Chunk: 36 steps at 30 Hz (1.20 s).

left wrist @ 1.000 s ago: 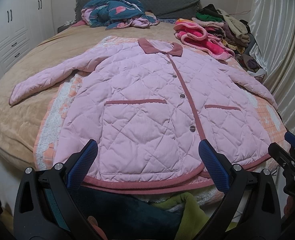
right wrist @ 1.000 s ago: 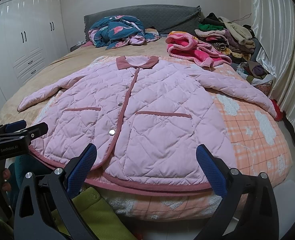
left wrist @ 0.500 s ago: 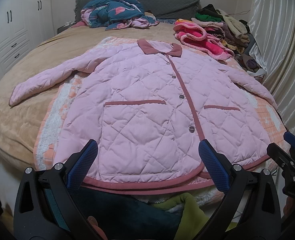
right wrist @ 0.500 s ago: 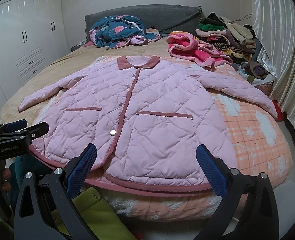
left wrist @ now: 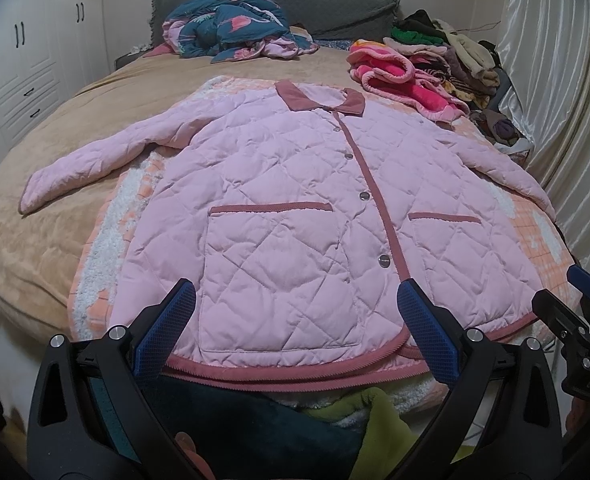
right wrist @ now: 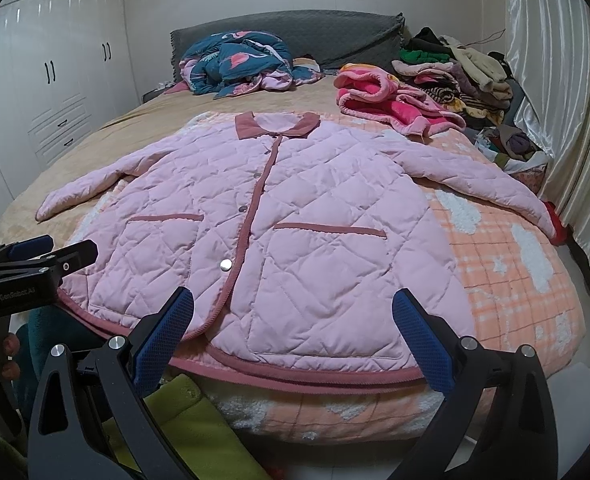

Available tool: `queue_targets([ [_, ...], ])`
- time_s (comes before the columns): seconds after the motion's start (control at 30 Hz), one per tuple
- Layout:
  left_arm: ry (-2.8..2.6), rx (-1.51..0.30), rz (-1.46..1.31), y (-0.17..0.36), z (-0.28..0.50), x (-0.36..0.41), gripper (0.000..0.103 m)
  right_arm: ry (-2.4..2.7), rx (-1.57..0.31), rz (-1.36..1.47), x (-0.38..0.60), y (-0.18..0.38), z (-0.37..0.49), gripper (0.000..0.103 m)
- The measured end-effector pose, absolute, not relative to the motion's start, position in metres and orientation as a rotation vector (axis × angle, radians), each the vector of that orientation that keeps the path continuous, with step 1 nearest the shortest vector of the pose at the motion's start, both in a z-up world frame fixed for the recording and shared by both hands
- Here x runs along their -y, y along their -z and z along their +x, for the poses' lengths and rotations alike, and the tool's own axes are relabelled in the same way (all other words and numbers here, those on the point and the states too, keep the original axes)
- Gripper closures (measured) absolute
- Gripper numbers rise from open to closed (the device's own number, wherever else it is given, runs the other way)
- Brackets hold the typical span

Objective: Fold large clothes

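Across the bed (left wrist: pixel 35 248) in front of you lies the pink quilted jacket (left wrist: pixel 295 208), face up, buttoned, collar toward the grey headboard (left wrist: pixel 295 4); take that jacket as your landmark. Left of the jacket stand the white wardrobe doors (right wrist: pixel 55 92); the jacket's left sleeve (left wrist: pixel 95 160) stretches out flat onto the tan bed cover, well clear of the wardrobe. Under the jacket sits an orange checked blanket (right wrist: pixel 507 280), showing on both sides of it and past its hem. Beyond the jacket's collar, near the headboard, a blue and pink quilt (left wrist: pixel 231 28) is bunched up. Your left tongs (left wrist: pixel 295 336) hover just short of the jacket's hem over its left pocket, blue pads wide apart, gripping nothing; your right tongs (right wrist: pixel 291 336) hover the same way before the hem below the right pocket, also spread and empty. Below the hem, at the bed's edge, you can see dark teal and green cloth (left wrist: pixel 387 420). Right of the collar a bright pink fleece garment (right wrist: pixel 383 100) lies crumpled; behind it rises a pile of mixed clothes (right wrist: pixel 463 68); the jacket's right sleeve (right wrist: pixel 487 184) reaches toward the pale curtain (right wrist: pixel 567 120) on the far right.
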<state>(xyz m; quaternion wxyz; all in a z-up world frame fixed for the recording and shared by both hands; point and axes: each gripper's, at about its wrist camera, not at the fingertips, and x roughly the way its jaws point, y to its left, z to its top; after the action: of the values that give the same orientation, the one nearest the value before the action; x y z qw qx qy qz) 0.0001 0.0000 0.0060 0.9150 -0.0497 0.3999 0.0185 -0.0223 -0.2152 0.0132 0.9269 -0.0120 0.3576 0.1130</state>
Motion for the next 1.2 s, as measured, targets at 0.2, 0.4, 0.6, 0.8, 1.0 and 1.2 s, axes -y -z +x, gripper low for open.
queue_targets([
  [0.2, -0.043, -0.823, -0.107, -0.009, 0.003, -0.002, 0.008, -0.245, -0.74, -0.024, 0.215, -0.014, -0.016, 0.004],
  [0.4, -0.052, -0.817, -0.105, -0.018, 0.017, -0.005, 0.008, -0.257, -0.745, -0.021, 0.214, -0.018, -0.001, 0.004],
  [0.6, -0.063, -0.818, -0.096, -0.017, 0.033, -0.005, 0.008, -0.251, -0.734, -0.011, 0.216, -0.025, 0.014, 0.004],
  [0.8, -0.059, -0.818, -0.097, -0.019, 0.05, -0.007, 0.008, -0.237, -0.721, -0.006, 0.218, -0.029, 0.032, 0.004],
  [1.0, -0.048, -0.816, -0.101, -0.026, 0.071, -0.006, 0.008, -0.234, -0.722, 0.009, 0.22, -0.03, 0.053, 0.004],
  [1.2, -0.059, -0.82, -0.09, -0.03, 0.094, -0.003, 0.008, -0.21, -0.71, 0.001, 0.225, -0.033, 0.073, 0.004],
])
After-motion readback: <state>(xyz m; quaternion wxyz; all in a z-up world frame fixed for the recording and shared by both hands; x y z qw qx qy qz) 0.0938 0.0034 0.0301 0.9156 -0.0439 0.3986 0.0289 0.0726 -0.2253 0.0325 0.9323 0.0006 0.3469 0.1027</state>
